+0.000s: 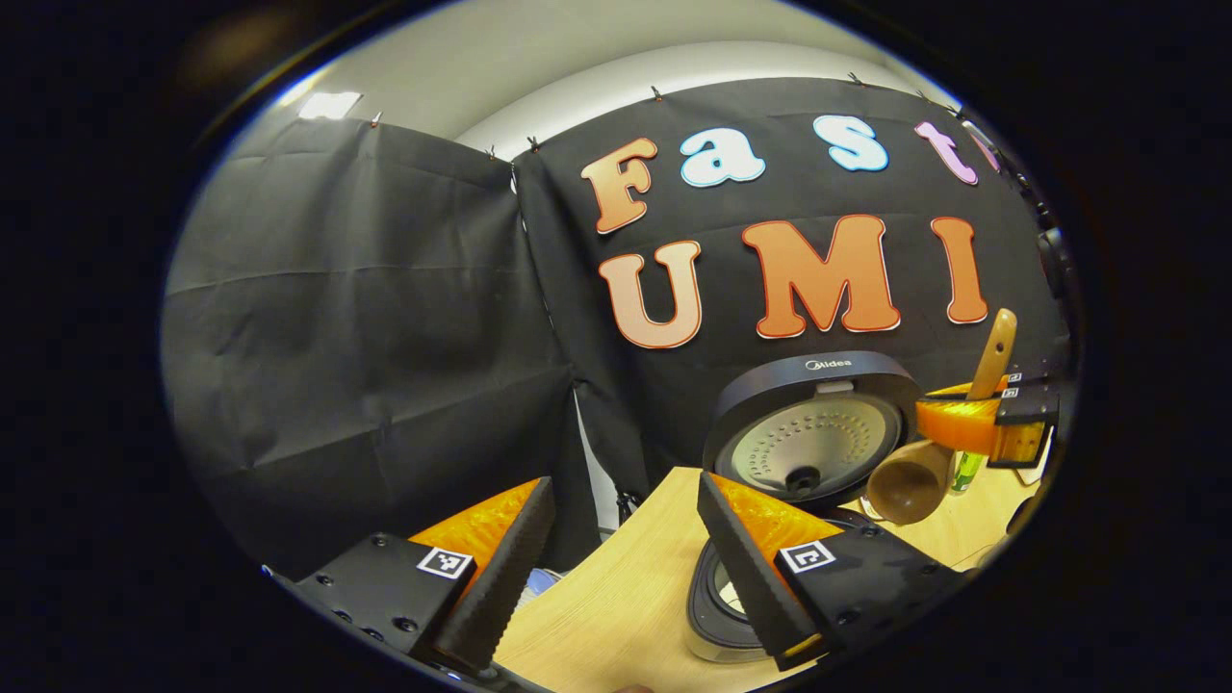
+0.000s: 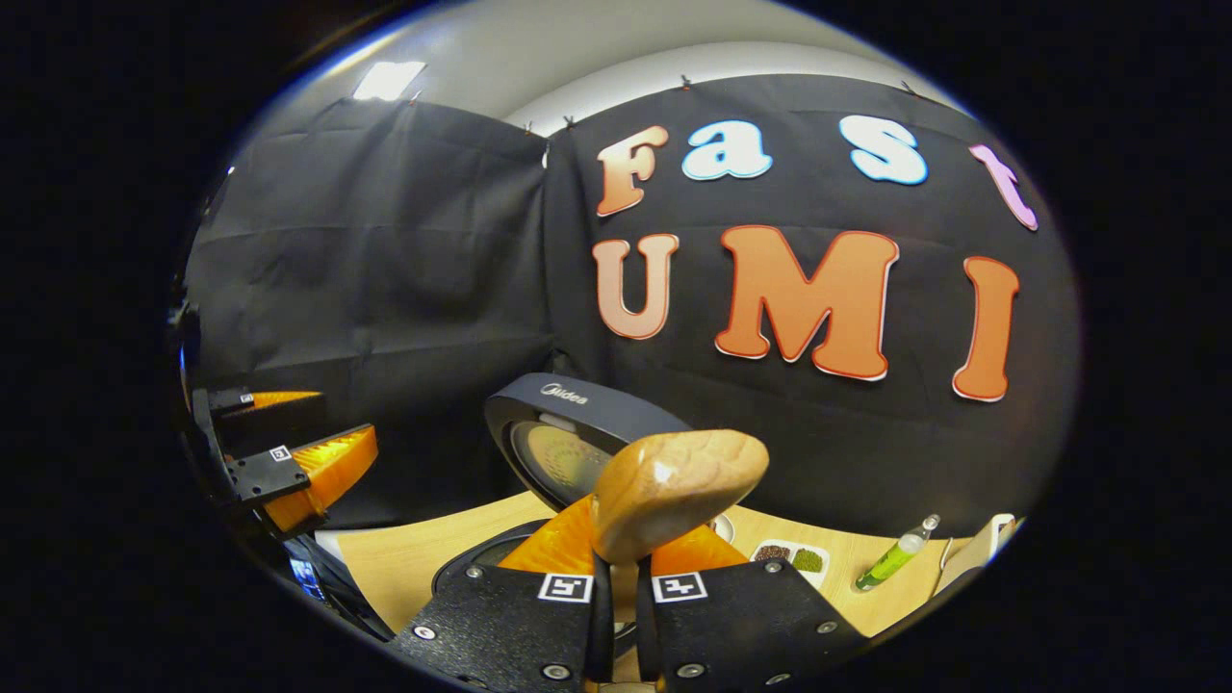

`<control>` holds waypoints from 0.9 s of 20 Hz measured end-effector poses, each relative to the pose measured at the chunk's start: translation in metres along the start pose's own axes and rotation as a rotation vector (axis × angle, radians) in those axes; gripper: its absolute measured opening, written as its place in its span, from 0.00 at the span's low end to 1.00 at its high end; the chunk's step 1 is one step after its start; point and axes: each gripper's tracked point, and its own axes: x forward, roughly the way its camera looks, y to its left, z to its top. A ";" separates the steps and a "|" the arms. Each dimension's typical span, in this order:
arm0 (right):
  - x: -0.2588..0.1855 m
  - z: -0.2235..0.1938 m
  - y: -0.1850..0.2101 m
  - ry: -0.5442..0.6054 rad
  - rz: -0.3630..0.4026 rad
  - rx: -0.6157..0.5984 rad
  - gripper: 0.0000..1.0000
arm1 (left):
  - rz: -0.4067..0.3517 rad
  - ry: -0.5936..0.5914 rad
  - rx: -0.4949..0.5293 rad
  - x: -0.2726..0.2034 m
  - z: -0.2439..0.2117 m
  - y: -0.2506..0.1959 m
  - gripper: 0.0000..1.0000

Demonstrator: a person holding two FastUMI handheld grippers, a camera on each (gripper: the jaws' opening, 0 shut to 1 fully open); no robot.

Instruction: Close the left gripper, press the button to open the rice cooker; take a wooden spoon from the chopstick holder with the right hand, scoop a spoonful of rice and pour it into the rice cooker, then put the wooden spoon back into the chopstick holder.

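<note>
My right tongs (image 2: 616, 587) clamp the brown wooden spoon (image 2: 674, 491) at lower centre. My left tongs (image 1: 616, 577) gape wide, empty. The dark round rice cooker (image 1: 813, 433), lid raised, sits centre-right on the tabletop (image 1: 616, 597).

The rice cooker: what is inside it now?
The rice cooker stands open, lid raised. The left gripper and the right gripper with the wooden spoon hide its pot, so contents cannot be told.

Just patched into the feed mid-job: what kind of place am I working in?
Probably a staged recording booth with a mock kitchen setup, not a real kitchen: black cloth wall pinned up behind a wooden table, with an open rice cooker and a small green bottle on the table.
</note>
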 end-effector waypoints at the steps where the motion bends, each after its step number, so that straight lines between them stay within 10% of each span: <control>1: -0.008 -0.001 -0.009 0.005 -0.016 0.031 0.08 | -0.005 0.002 0.001 -0.001 0.000 -0.004 0.93; 18: -0.170 -0.119 -0.208 0.196 -0.480 0.343 0.09 | -0.145 0.074 0.017 -0.015 -0.004 -0.092 1.00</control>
